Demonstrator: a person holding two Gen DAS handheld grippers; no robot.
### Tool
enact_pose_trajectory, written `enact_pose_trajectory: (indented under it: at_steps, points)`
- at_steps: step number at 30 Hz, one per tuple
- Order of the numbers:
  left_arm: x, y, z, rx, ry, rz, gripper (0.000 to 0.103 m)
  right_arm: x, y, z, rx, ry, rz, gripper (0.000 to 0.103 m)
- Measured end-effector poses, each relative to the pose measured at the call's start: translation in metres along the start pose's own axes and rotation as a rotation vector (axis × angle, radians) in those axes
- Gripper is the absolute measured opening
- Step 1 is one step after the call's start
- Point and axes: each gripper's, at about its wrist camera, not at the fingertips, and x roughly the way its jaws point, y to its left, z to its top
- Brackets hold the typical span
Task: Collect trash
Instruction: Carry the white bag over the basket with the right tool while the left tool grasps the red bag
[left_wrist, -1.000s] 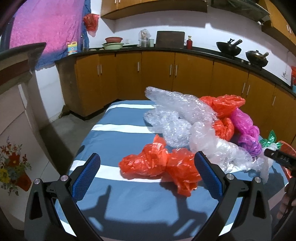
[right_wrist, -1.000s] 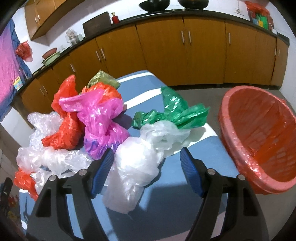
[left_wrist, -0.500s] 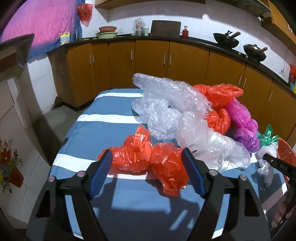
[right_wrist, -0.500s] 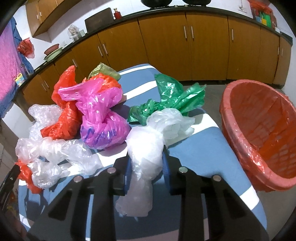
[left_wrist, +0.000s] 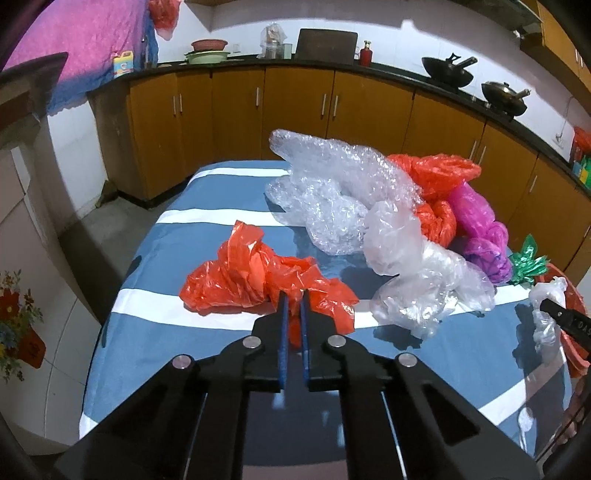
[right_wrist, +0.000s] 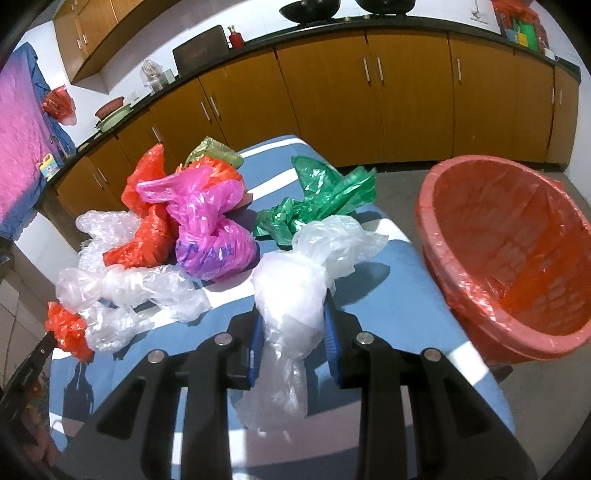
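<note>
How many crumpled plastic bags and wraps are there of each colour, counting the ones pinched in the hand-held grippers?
orange-red bags: 2 (one pinched, one in the pile)
pink bag: 1
green bag: 1
olive bag: 1
white bag: 1 (pinched)
clear bag: 1
bubble wrap: 1
Total: 8, as far as the pile shows

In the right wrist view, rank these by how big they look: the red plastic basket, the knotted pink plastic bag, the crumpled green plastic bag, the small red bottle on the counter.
1. Red plastic basket, though nearness inflates it.
2. Knotted pink plastic bag.
3. Crumpled green plastic bag, close to the pink one.
4. Small red bottle, far off on the counter.
</note>
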Motion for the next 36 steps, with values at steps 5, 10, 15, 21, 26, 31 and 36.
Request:
enact_pose_trajectory:
  at_steps: [5, 10, 15, 21, 26, 31, 36]
  points:
    - [-0.024, 0.001, 0.007, -0.007, -0.05, -0.031, 0.003, -0.022, -0.006, 0.0, -0.014, -0.037, 0.012, 0.029]
    - [-0.049, -0.014, 0.018, 0.011, -0.109, -0.075, 0.003, -0.049, -0.012, 0.003, -0.042, -0.093, 0.017, 0.029]
    - [-0.074, -0.05, 0.031, 0.056, -0.166, -0.168, 0.003, -0.075, -0.026, 0.006, -0.066, -0.156, -0.007, 0.029]
    - [-0.089, -0.108, 0.038, 0.107, -0.191, -0.303, 0.003, -0.102, -0.058, 0.01, -0.076, -0.222, -0.074, 0.029]
    - [-0.088, -0.165, 0.038, 0.146, -0.185, -0.421, 0.003, -0.119, -0.096, 0.014, -0.046, -0.25, -0.134, 0.029]
    - [-0.081, -0.219, 0.033, 0.186, -0.157, -0.51, 0.003, -0.128, -0.132, 0.016, -0.016, -0.265, -0.196, 0.029]
    - [-0.071, -0.262, 0.027, 0.211, -0.124, -0.574, 0.003, -0.129, -0.166, 0.017, 0.003, -0.264, -0.253, 0.029]
